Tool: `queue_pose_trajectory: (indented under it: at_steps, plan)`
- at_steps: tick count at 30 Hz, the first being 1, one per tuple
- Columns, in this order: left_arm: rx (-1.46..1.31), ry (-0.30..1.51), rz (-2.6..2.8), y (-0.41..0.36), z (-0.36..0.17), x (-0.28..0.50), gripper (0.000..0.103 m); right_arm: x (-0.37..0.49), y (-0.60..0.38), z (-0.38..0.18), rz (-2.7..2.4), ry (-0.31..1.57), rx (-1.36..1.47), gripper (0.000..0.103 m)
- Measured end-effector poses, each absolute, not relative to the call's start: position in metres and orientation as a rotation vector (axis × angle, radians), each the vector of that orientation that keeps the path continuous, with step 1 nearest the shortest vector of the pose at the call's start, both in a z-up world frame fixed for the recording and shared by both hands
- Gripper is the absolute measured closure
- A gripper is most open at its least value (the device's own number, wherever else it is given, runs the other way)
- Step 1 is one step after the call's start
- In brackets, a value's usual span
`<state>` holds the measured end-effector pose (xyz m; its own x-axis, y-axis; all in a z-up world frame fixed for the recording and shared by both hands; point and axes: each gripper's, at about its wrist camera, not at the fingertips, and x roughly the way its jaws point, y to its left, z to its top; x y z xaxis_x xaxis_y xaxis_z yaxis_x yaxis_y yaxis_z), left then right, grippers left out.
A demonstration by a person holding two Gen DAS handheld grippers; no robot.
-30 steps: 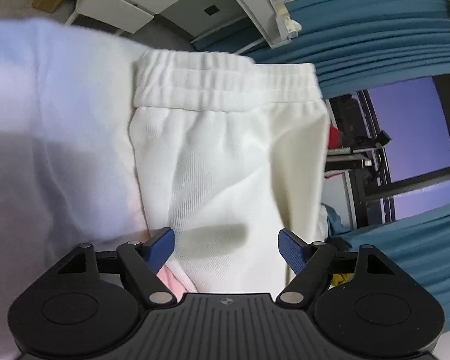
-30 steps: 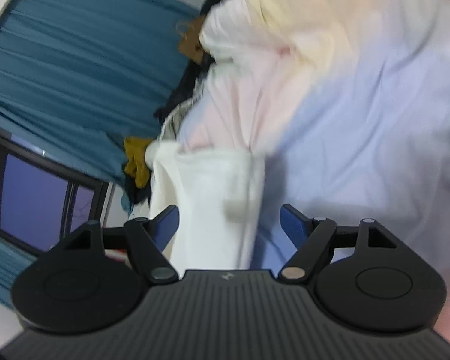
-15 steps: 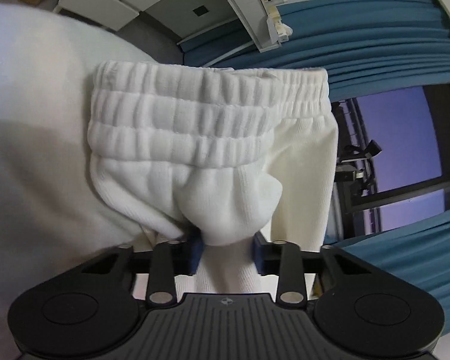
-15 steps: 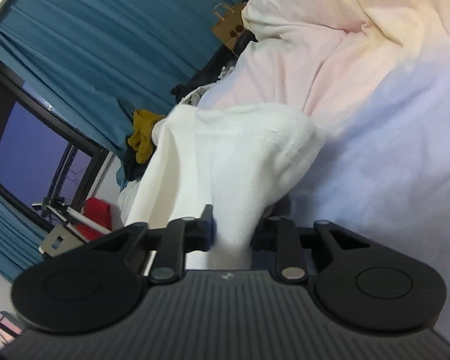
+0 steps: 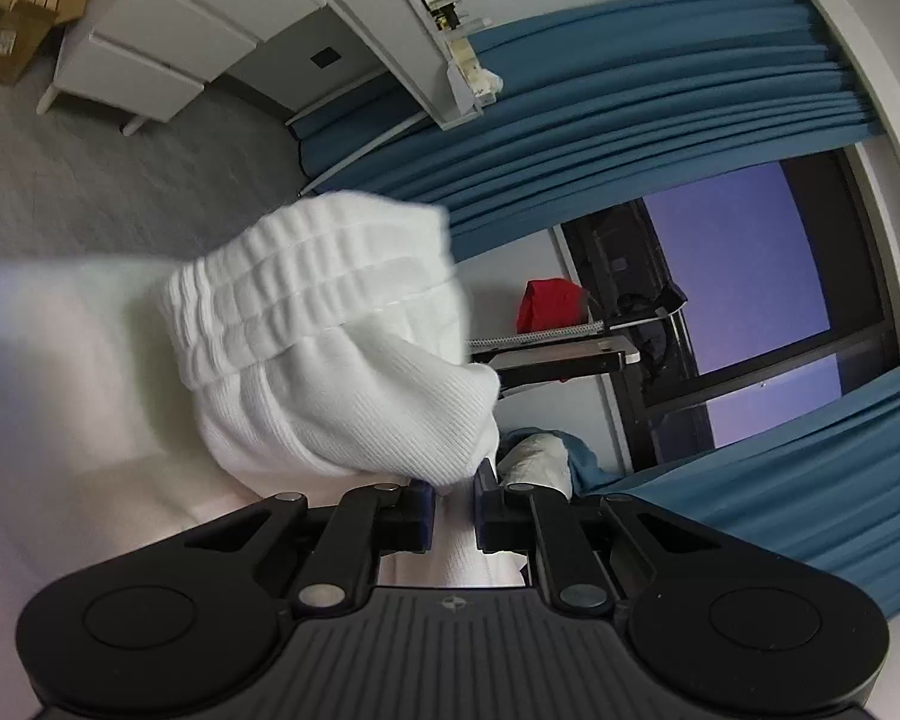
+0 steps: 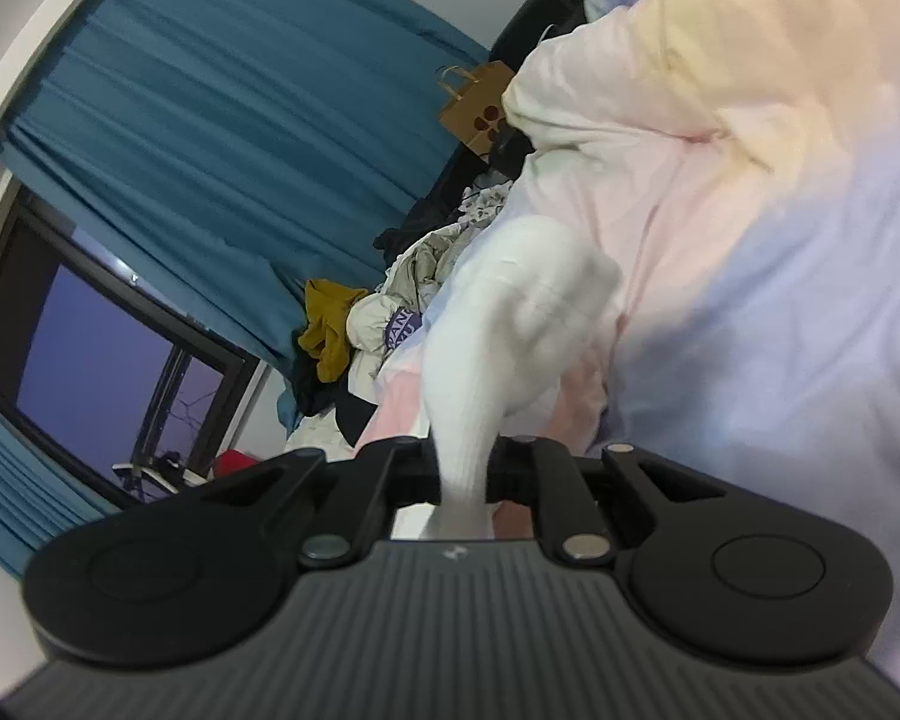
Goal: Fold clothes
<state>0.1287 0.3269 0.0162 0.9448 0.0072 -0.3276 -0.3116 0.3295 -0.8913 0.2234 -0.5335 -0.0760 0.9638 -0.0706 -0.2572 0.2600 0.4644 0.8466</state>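
White ribbed shorts (image 5: 342, 372) with an elastic waistband hang bunched from my left gripper (image 5: 453, 501), which is shut on their fabric and holds them above the pale bedsheet (image 5: 60, 372). In the right wrist view my right gripper (image 6: 462, 474) is shut on another part of the same white shorts (image 6: 510, 330), lifted over the pastel sheet (image 6: 780, 240). The fabric hides the pads of both grippers.
Teal curtains (image 5: 630, 102) and a dark window (image 5: 750, 276) stand behind. A white drawer unit (image 5: 150, 48) and cardboard boxes (image 5: 24, 18) sit on the grey floor. A pile of clothes (image 6: 402, 312) and a paper bag (image 6: 480, 108) lie at the bed's far edge.
Both grippers were open over the flat shorts, then closed on the fabric. Now both have lifted the shorts off the sheet, and the cloth hangs bunched.
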Motion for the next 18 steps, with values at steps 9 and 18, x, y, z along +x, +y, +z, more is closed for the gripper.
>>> queue_pose_trajectory:
  at_steps: [9,18]
  plan:
    - [-1.094,0.432,0.215,0.334,0.033,0.052,0.090,0.152,-0.550,-0.099,-0.299,0.397,1.253,0.092]
    - [-1.092,0.459,0.197,0.343,-0.005,-0.010,0.065,0.149,-0.552,-0.129,-0.378,0.559,1.282,0.080]
